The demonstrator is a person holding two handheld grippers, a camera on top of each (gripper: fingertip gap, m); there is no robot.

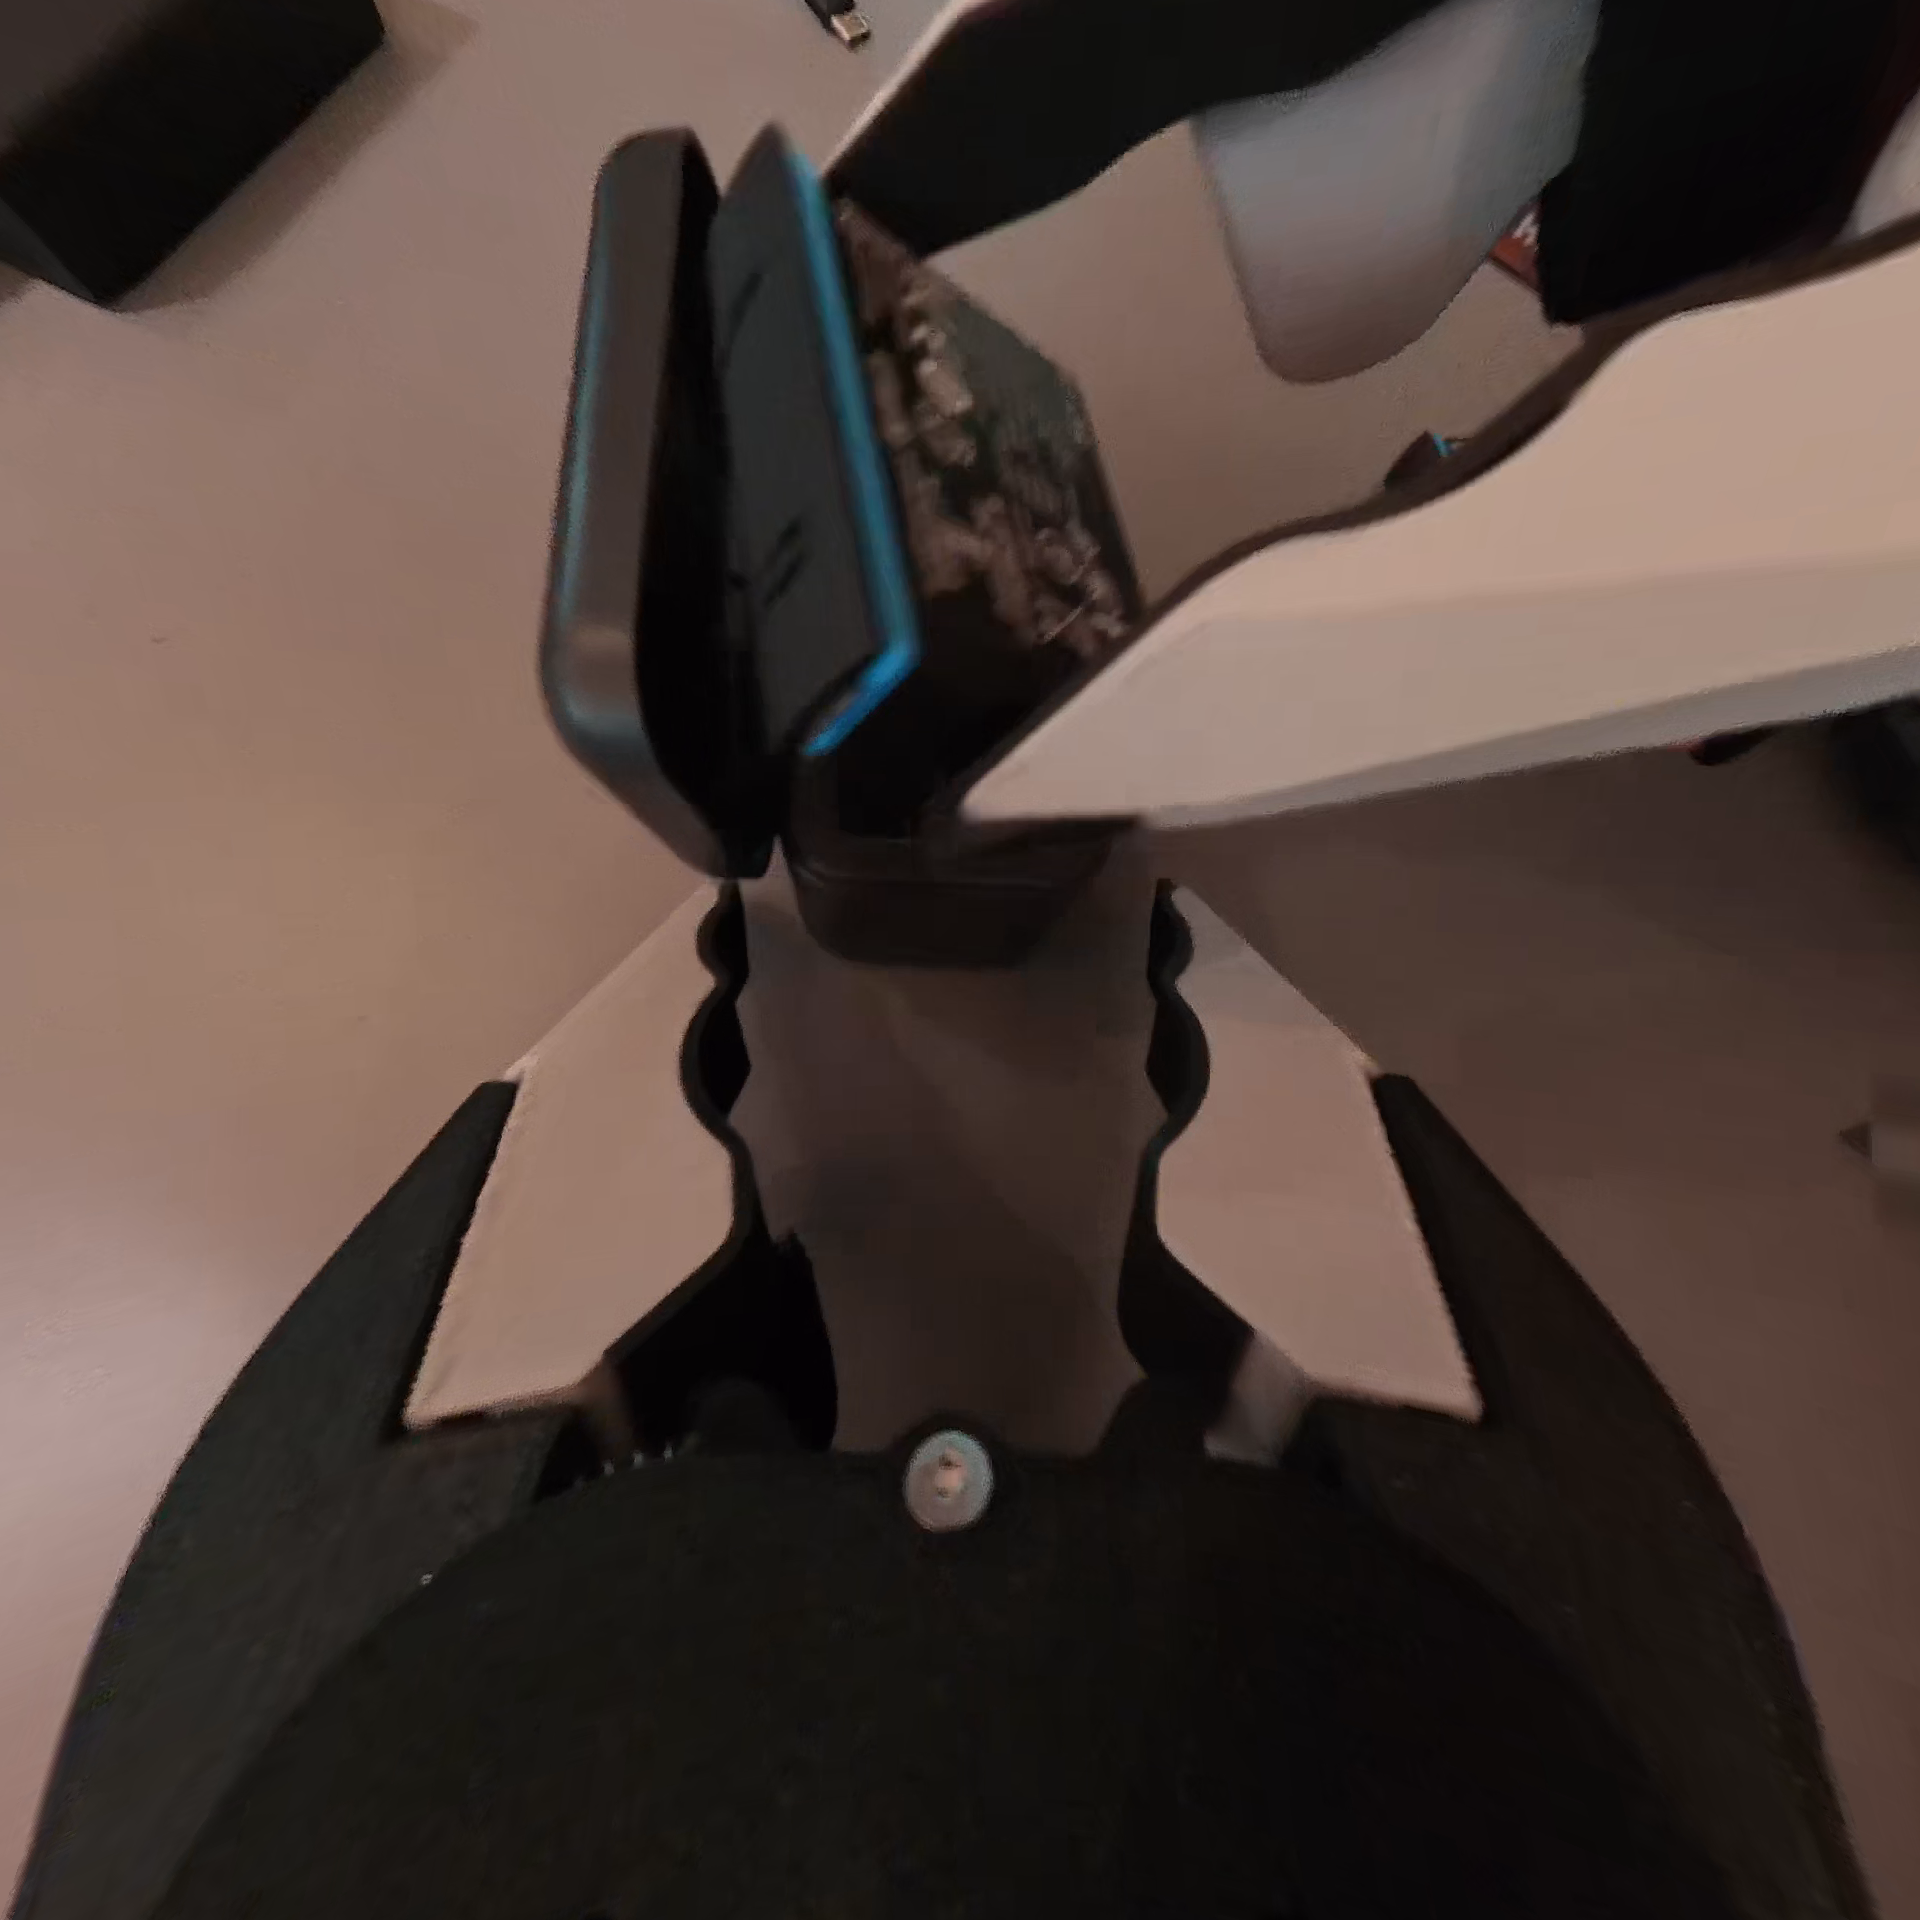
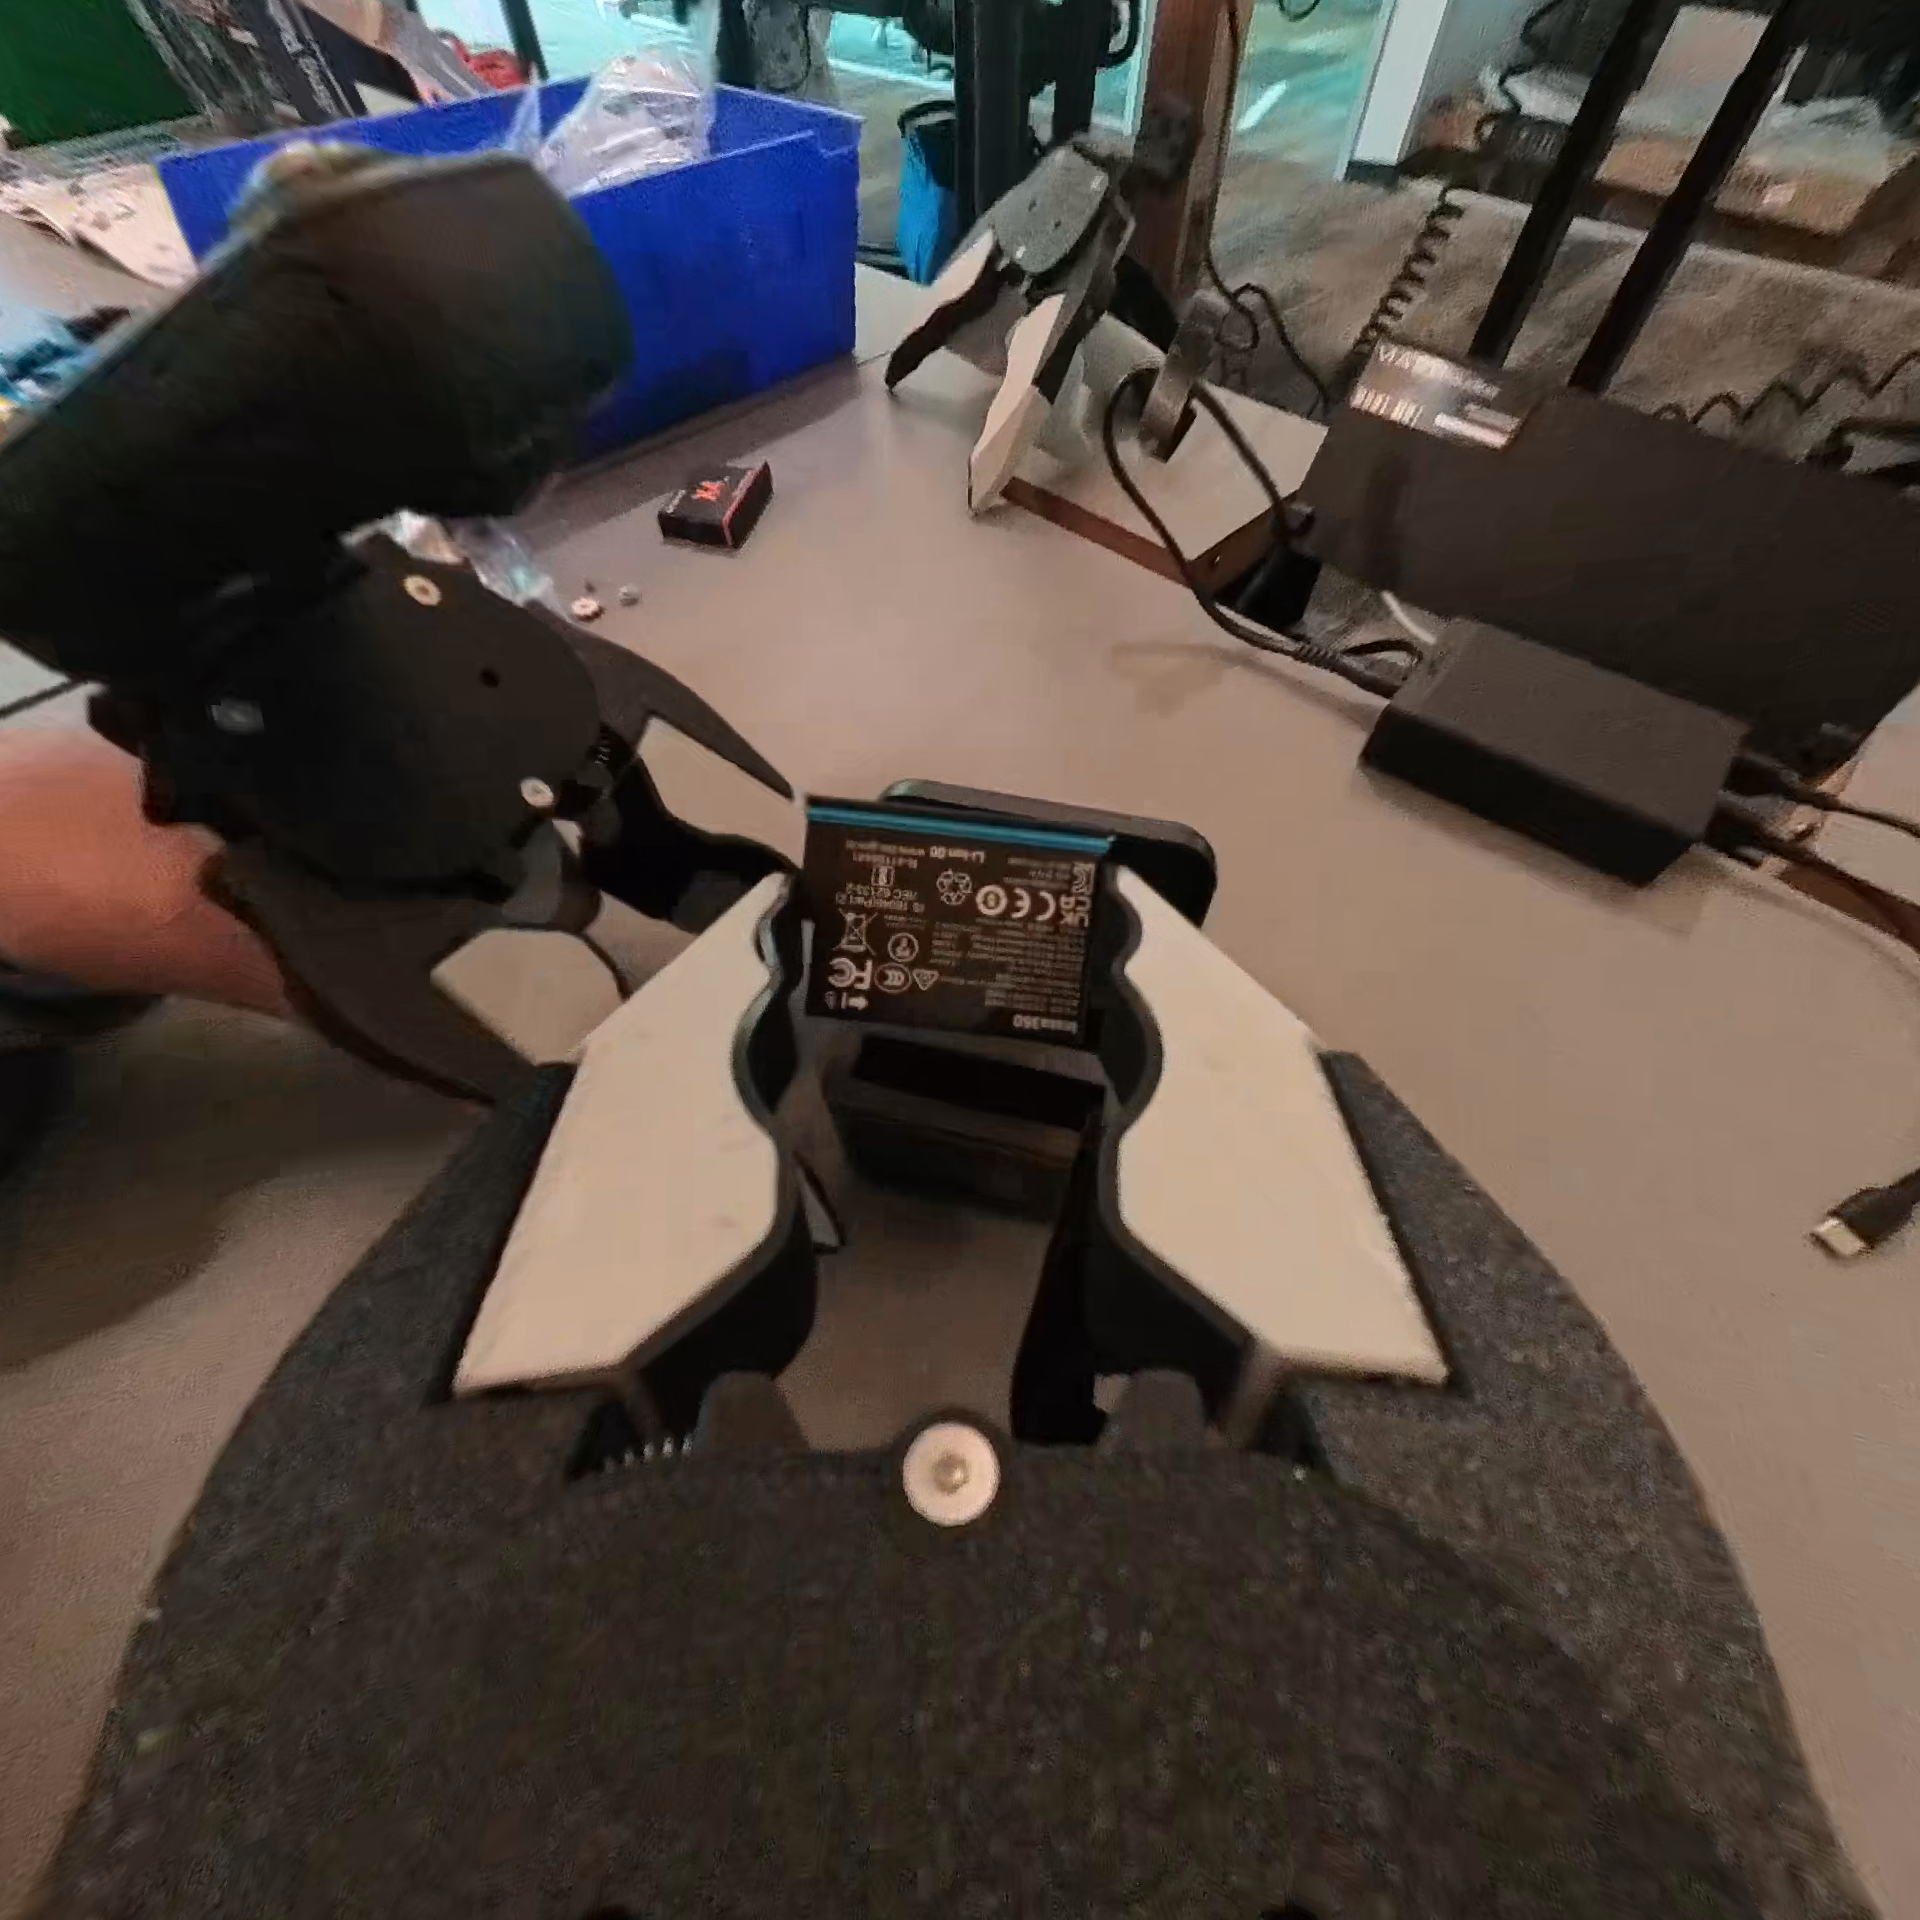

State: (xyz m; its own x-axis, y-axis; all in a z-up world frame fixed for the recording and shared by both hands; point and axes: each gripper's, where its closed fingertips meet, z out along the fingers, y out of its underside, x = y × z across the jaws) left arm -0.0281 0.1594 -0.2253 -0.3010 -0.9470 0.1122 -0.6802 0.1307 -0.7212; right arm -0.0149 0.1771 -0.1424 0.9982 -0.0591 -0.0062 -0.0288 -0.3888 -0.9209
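Observation:
My right gripper [image 2: 951,904] is shut on a black battery [image 2: 945,935] with a blue top edge, gripping its two sides. The battery's lower end is at a small black base [image 2: 966,1112] on the grey table. A dark open lid [image 2: 1164,842] stands just behind the battery. In the left wrist view the battery [image 1: 821,436] leans beside the lid [image 1: 623,499], which has a blue line, above the base [image 1: 925,914]. The right gripper's fingers [image 1: 1403,644] come in from the upper right. My left gripper [image 1: 940,935] is open and empty, its tips close to the base.
A blue bin [image 2: 727,239] stands at the back left. A small black and red box [image 2: 717,504] and a spare gripper [image 2: 1039,312] lie behind. Black boxes [image 2: 1548,748] with cables sit at the right, and a cable plug [image 2: 1860,1226] lies nearer. A hand [image 2: 94,883] holds the left gripper.

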